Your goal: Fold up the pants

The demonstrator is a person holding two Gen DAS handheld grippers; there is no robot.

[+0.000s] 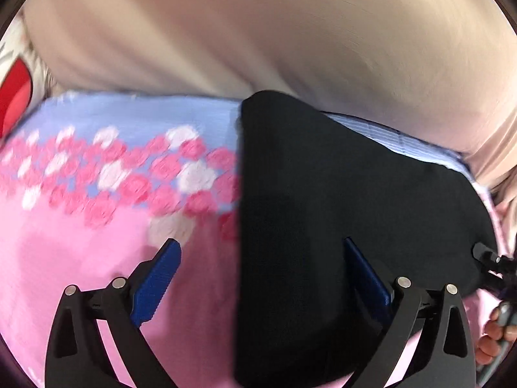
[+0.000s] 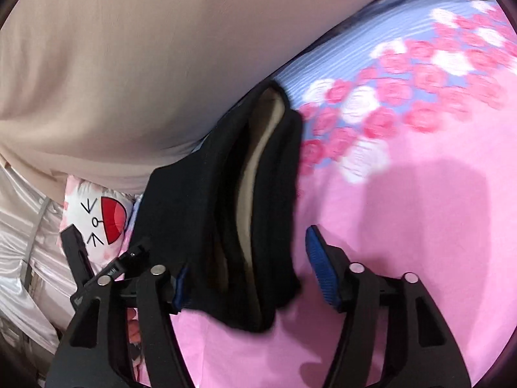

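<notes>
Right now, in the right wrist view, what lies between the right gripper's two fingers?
The black pants, bunched on the pink floral sheet, lie between the open right gripper fingers; no finger visibly presses them.

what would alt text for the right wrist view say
Black pants, bunched with a pale lining showing, lie on a pink bedspread patterned with roses, between the open right tongs. A beige fabric backdrop fills the top, and a cartoon-face pillow sits at left.
</notes>
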